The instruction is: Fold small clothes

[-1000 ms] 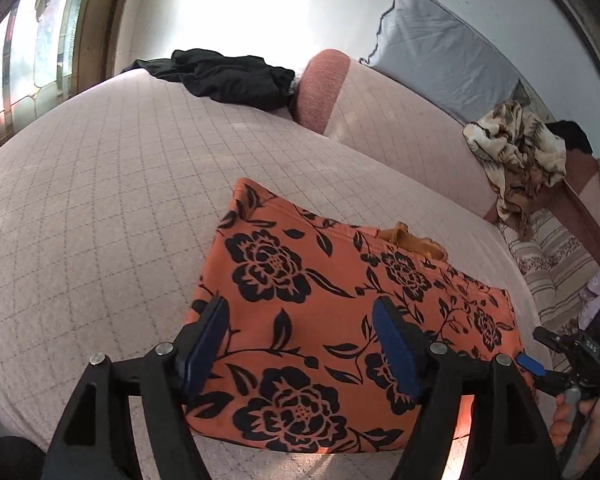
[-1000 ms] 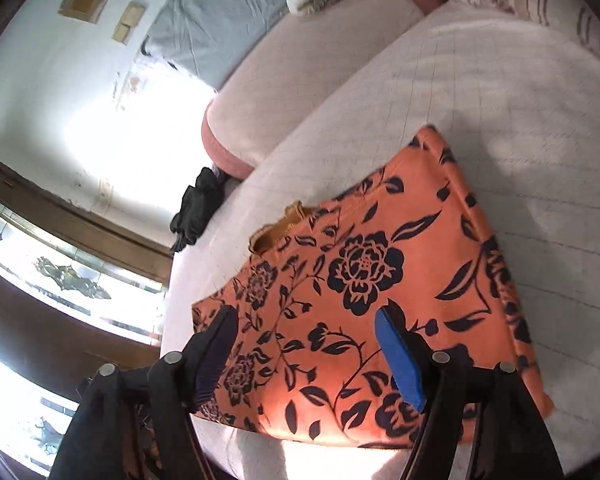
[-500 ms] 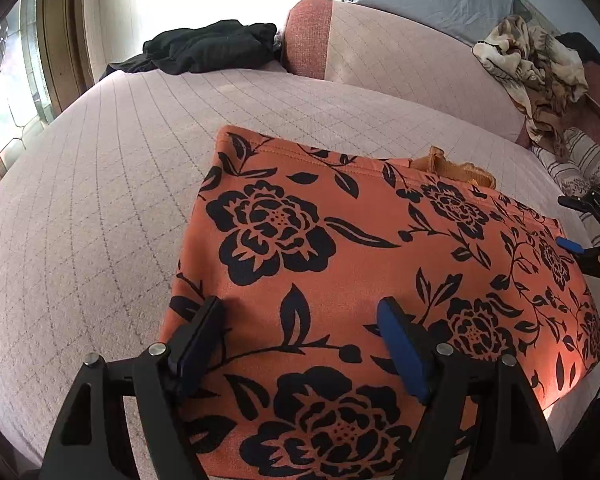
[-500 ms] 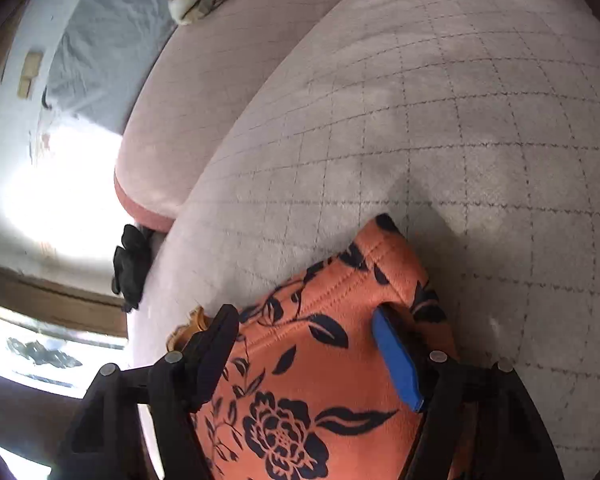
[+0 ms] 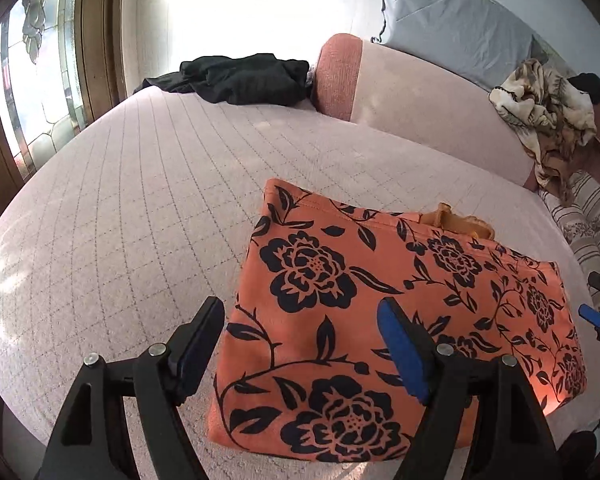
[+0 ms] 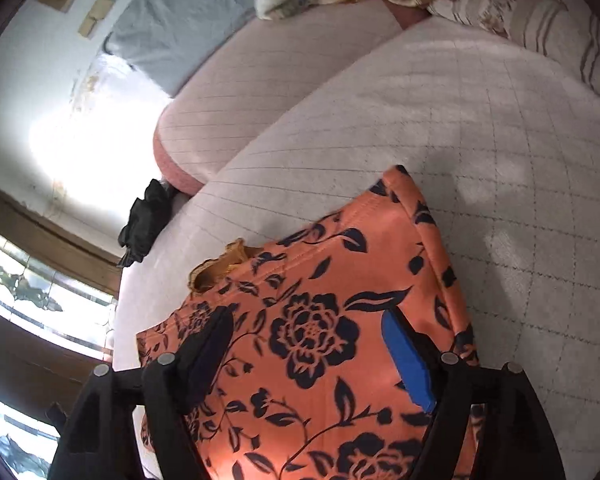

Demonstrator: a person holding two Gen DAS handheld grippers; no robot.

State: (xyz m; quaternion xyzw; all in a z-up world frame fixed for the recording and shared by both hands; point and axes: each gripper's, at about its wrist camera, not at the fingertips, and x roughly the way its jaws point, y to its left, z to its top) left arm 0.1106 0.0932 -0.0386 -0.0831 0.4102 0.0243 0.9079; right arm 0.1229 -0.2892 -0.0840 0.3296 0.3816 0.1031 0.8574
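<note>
An orange garment with black flowers (image 5: 380, 300) lies folded flat on the pink quilted bed (image 5: 140, 200). A mustard cloth (image 5: 456, 222) peeks out at its far edge. My left gripper (image 5: 300, 312) hangs open over the garment's near left corner, and its left finger is past the cloth's edge. In the right wrist view the garment (image 6: 340, 264) fills the lower middle. My right gripper (image 6: 306, 316) hovers over it with its jaws opening and nothing pinched between them. The right gripper's tip (image 5: 596, 320) also shows at the garment's right side.
A heap of black clothes (image 5: 244, 80) lies at the bed's far end beside a pink bolster (image 5: 420, 92). A grey pillow (image 5: 452, 20) leans on the wall. A brown and cream cloth (image 5: 548, 104) and striped bedding (image 5: 588, 220) lie at the right. A leaded window (image 5: 32, 80) is at the left.
The left gripper dipped close over the garment, then drew back and to the left. The right gripper swung out to the far right corner, then came back; its jaws stand slightly wider.
</note>
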